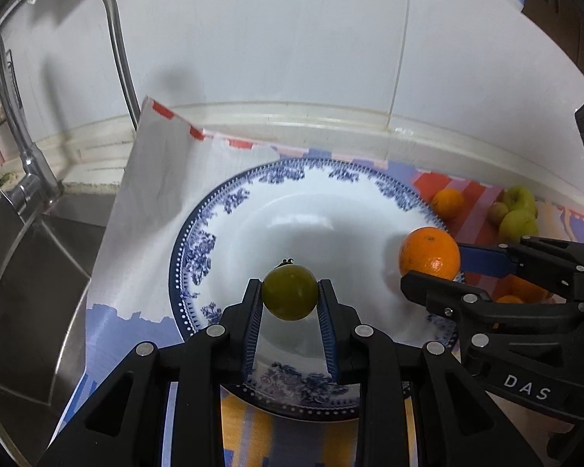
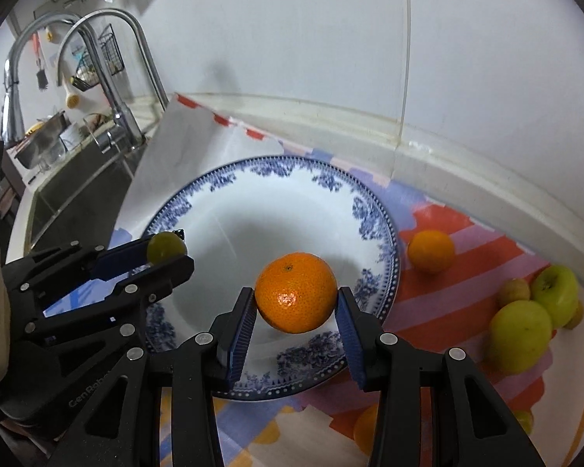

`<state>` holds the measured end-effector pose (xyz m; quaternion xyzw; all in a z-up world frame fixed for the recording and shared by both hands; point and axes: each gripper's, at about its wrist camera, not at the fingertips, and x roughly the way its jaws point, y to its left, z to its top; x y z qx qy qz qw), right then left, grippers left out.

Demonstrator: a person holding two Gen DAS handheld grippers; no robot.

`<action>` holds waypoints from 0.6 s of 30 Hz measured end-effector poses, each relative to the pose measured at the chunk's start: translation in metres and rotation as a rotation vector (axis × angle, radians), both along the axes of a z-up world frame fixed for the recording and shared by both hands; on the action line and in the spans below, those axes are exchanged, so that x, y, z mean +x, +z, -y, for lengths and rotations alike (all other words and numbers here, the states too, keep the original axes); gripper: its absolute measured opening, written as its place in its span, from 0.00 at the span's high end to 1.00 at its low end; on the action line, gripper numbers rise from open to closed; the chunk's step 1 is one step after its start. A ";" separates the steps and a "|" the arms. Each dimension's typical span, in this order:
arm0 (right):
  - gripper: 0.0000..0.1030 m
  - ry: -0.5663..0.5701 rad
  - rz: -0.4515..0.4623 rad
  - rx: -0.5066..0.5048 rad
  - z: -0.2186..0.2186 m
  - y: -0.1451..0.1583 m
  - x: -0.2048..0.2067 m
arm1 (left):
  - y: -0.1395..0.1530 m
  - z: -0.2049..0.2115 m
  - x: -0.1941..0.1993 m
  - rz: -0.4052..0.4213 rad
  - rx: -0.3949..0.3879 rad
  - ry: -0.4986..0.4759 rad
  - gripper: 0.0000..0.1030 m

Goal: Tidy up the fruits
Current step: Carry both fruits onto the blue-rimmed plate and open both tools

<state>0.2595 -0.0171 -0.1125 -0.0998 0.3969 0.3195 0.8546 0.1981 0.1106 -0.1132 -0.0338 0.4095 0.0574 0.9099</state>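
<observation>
Blue-and-white plate (image 1: pixel 198 241) on a striped cloth (image 2: pixel 467 249) on the counter, nothing resting in it. Step in hand: delivery of two fruits. Right gripper (image 2: pixel 296 313) jaws closed on an orange (image 2: pixel 296 292), left gripper (image 1: pixel 290 303) jaws closed on a small green fruit (image 1: pixel 290 292), both over the plate. Next: lower, release gently against rolling. Only right view shows the green apples (image 2: pixel 525 330) waiting aside
</observation>
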 end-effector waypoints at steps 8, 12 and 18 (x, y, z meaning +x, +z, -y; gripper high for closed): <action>0.58 0.001 -0.019 -0.014 -0.004 -0.007 0.004 | -0.009 -0.002 0.004 -0.030 -0.016 0.005 0.72; 0.58 0.002 -0.019 -0.016 -0.004 -0.007 0.004 | -0.009 -0.003 0.005 -0.026 -0.022 0.004 0.67; 0.57 -0.001 -0.016 0.008 0.001 -0.002 0.000 | 0.009 -0.001 -0.008 0.024 -0.008 0.026 0.55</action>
